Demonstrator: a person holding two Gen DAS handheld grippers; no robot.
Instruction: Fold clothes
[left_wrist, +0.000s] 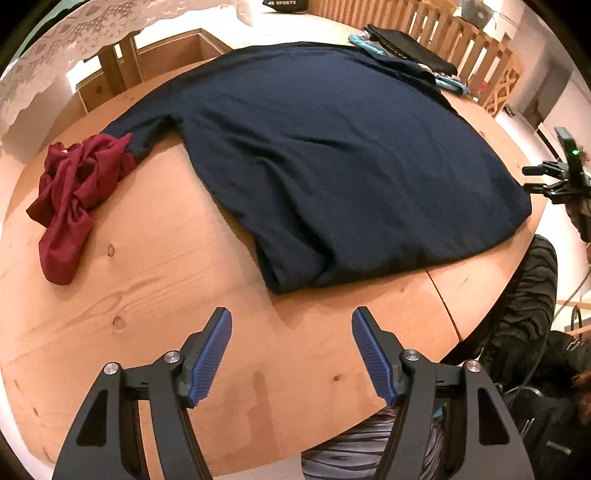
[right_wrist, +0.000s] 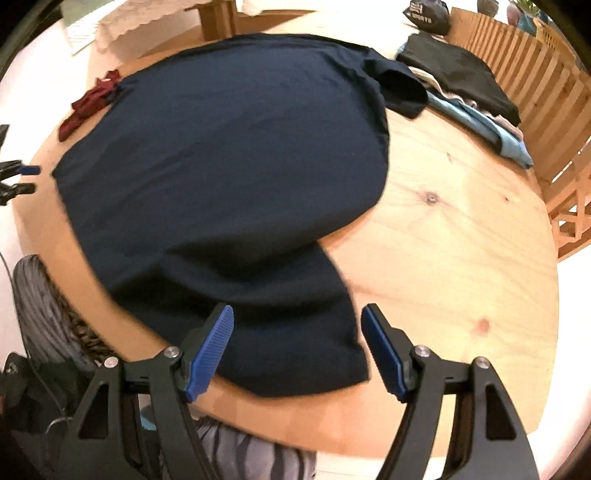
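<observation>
Item: navy long-sleeved top (left_wrist: 332, 155), spread flat and face-down or face-up (cannot tell which) across the round wooden table (left_wrist: 147, 295); body smoothed out, one sleeve (left_wrist: 147, 136) running toward the far left edge, the other sleeve (right_wrist: 400, 92) bent back near the far right. Fold status: judged early; the garment lies laid out, and no fold of the body is visible; sleeves and sides remain to be brought in. Related stock: a crumpled dark red garment (left_wrist: 74, 195) lies unfolded at the left, touching the navy sleeve's cuff, so it appears still to be done; a stack of folded clothes (right_wrist: 469, 92), black on top with light blue beneath, sits at the far right by the slatted wooden railing (right_wrist: 524, 62), suggesting earlier items are finished. Tongs: left gripper (left_wrist: 291, 354) stands released, blue pads apart, nothing between them, hovering over bare wood just short of the top's near hem corner. Right gripper (right_wrist: 297, 350) likewise stands released and empty-handed, its jaws straddling the near right corner of the hem from above, the cloth lying between them in the view yet not pinched. Each gripper shows small at the edge of the other's view, at opposite ends of the hem.
</observation>
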